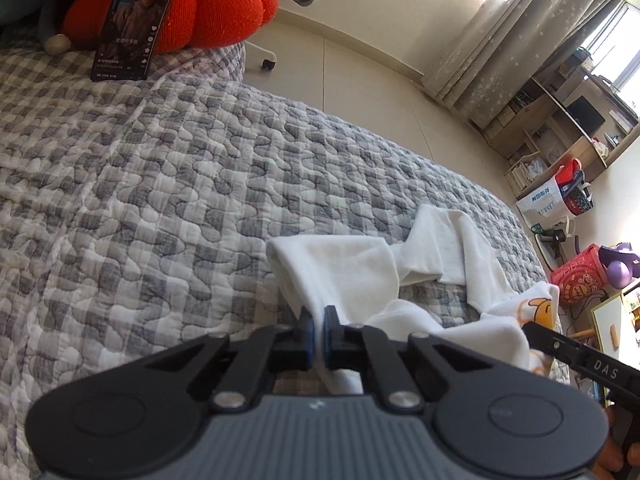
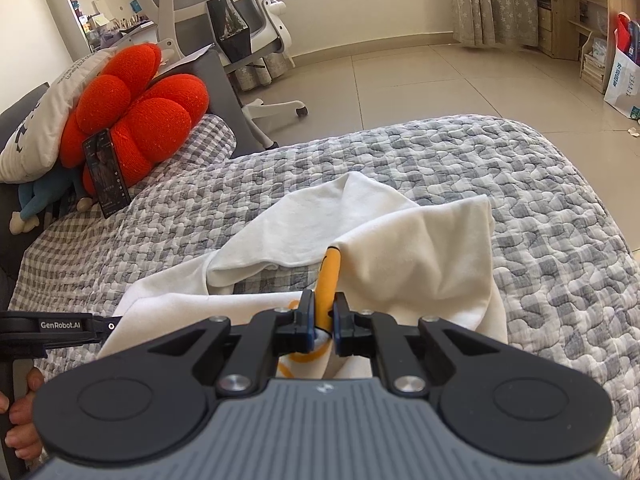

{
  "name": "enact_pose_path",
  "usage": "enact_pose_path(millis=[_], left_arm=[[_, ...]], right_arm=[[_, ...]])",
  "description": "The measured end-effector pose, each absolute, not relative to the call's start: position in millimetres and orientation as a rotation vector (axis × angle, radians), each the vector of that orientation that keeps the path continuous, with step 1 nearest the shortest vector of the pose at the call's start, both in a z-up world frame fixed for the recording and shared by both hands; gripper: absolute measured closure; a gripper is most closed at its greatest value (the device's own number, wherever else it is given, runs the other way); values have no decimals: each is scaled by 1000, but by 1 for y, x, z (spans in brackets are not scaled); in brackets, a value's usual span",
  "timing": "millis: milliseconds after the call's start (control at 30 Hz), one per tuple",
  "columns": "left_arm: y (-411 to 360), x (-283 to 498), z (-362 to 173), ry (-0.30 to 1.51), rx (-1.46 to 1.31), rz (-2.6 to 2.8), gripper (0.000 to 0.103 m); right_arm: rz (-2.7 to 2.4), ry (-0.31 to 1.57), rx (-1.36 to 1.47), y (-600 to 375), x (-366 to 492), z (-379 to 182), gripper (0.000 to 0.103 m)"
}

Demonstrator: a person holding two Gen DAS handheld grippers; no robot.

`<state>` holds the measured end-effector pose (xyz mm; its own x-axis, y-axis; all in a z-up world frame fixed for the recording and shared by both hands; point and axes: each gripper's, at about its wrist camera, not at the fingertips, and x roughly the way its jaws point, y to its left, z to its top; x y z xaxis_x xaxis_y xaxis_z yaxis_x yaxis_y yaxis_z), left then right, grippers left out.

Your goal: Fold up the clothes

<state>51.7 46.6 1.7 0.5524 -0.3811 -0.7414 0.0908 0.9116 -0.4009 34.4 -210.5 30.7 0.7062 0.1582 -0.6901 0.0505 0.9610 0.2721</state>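
Observation:
A white shirt with an orange and yellow print [image 1: 348, 268] lies crumpled on the grey checked quilt [image 1: 160, 200]. My left gripper [image 1: 319, 312] is shut on a fold of its white cloth near the bed's near edge. In the right wrist view the same shirt [image 2: 420, 248] bunches up, and my right gripper [image 2: 323, 300] is shut on a printed orange fold of it. The right gripper's body shows at the right edge of the left wrist view [image 1: 580, 360]. The left gripper's arm shows at the left of the right wrist view [image 2: 60, 326].
A red flower-shaped cushion [image 2: 136, 112] and a phone leaning on it [image 2: 106, 172] sit at the head of the bed, by a white pillow [image 2: 40, 120]. An office chair [image 2: 224, 20] stands on the tiled floor. Shelves and bags [image 1: 560, 184] line the wall.

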Motion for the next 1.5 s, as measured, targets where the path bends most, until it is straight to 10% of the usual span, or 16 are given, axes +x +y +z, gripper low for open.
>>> enact_pose_path(millis=[1167,1500], left_arm=[[156,15,67,388,-437,181,98],[164,26,61,553,-345,263,98]], right_arm=[[128,470,454,-155,66,62,94],[206,683,411,-144,54,49,95]])
